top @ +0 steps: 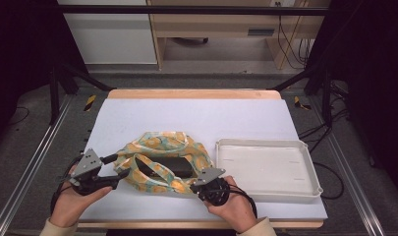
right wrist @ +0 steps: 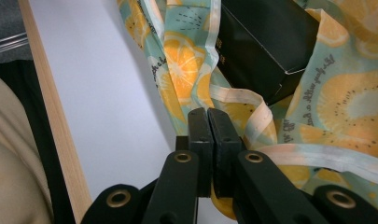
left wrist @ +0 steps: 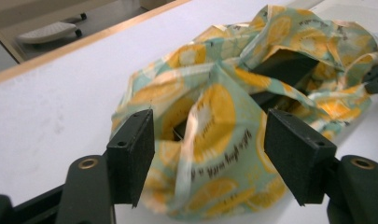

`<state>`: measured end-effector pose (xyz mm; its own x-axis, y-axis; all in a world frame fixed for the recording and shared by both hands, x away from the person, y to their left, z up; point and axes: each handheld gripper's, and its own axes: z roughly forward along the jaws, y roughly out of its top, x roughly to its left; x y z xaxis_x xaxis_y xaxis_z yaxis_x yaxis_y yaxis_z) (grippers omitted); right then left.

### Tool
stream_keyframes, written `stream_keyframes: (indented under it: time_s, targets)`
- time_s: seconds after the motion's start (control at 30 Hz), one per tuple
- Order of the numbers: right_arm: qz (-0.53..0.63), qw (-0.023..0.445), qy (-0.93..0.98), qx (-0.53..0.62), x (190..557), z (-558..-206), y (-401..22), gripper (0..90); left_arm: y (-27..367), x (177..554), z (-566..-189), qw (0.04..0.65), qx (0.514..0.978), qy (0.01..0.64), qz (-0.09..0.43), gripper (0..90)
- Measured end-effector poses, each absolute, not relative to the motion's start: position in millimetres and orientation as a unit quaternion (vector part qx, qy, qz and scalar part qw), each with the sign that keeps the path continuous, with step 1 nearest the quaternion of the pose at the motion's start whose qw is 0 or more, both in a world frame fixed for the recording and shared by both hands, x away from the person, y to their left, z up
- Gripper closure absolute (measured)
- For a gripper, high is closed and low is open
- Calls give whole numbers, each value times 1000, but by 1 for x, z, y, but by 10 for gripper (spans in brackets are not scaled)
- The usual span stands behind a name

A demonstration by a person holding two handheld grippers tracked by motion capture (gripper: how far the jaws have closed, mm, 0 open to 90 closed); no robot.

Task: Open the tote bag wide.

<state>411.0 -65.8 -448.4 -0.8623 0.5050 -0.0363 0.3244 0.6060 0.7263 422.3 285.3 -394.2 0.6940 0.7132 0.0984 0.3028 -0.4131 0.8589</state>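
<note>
Left gripper (top: 119, 166) jaws apart, nothing pinched; we see fruit-print bag (top: 162, 162) just beyond its pads (left wrist: 130, 156). Right gripper (top: 195, 185) clamped on the bag's edge at 5 o'clock. Black box (top: 174, 167) sits inside the bag. White tray (top: 268, 169) at 3 o'clock. Both hands low, pointing inward. Right gripper view shows the hem (right wrist: 233, 95).

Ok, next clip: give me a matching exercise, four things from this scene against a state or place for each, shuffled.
Things:
1. left gripper
2. right gripper
3. black box
4. white tray

States or places:
A. lies inside the fruit-print cloth bag
B. jaws shut on the bag's edge
C. bare, at the table's right
D. jaws apart, pads off the fabric

Pairs: 1-D, 2-B, 3-A, 4-C
</note>
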Motion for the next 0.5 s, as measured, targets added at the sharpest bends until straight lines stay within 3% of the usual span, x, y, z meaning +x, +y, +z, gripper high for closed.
stream_keyframes:
  time_s: [0.2, 0.4, 0.43, 0.47, 0.5]
  targets:
    - [378, 120, 888, 232, 411, -448, -66, 892, 262, 444, -387, 428, 829, 287, 218, 346]
    - [381, 120, 887, 233, 411, -447, -67, 891, 258, 441, -393, 420, 843, 270, 201, 622]
    - [380, 119, 887, 232, 411, -447, -67, 890, 260, 436, -396, 419, 845, 268, 195, 622]
    - [380, 117, 888, 232, 410, -448, -66, 887, 263, 429, -402, 420, 848, 266, 183, 730]
    - [380, 117, 888, 231, 410, -448, -66, 886, 265, 425, -407, 419, 851, 263, 178, 762]
